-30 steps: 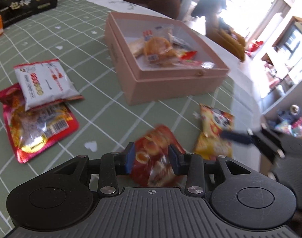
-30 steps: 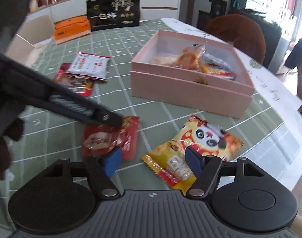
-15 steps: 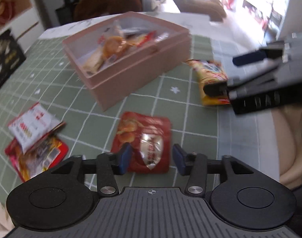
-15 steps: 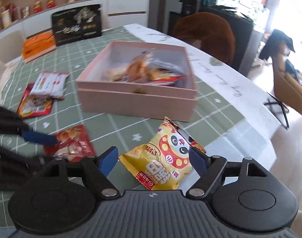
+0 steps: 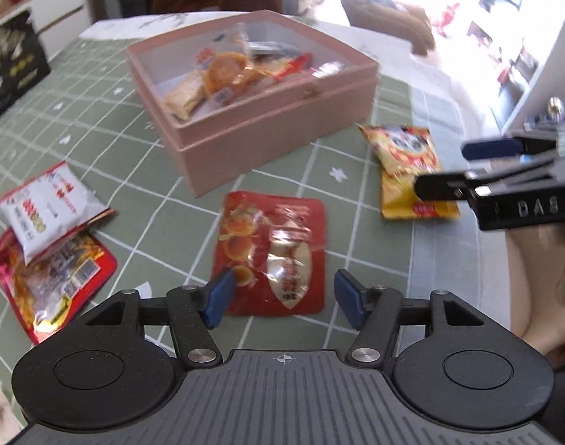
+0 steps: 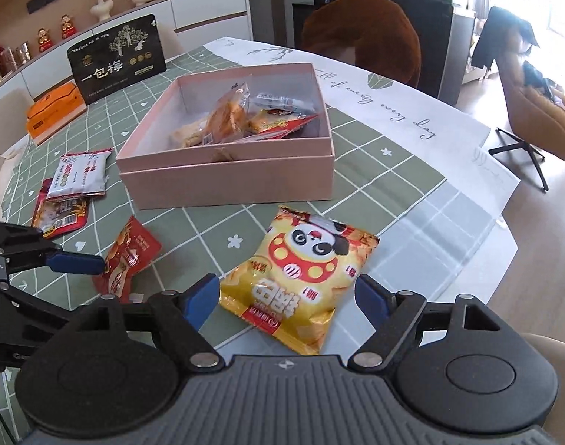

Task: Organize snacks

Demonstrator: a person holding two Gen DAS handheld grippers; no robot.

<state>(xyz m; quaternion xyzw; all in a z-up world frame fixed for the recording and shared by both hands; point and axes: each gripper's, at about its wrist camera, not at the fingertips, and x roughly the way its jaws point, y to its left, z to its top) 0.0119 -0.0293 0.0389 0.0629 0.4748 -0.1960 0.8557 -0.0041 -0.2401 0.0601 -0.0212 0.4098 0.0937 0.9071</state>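
A pink box [image 5: 282,137] [image 6: 227,181] on the green checked tablecloth holds several snack packets. A red snack pouch [image 5: 271,256] [image 6: 128,256] lies flat in front of it. My left gripper [image 5: 282,296] is open and empty, its blue pads either side of the pouch's near edge. A yellow panda snack bag [image 6: 301,278] [image 5: 408,170] lies by the table's edge. My right gripper [image 6: 286,298] is open and empty, just short of the bag. Each gripper shows in the other's view.
A white packet [image 5: 45,207] lies on a red packet [image 5: 52,278] at the left. A black gift box [image 6: 115,59] and an orange box [image 6: 54,113] stand at the far side. A brown chair [image 6: 360,33] is behind the table.
My left gripper has opened wider and the red pouch now lies free between its pads. My right gripper has drawn closer to the yellow bag, still open.
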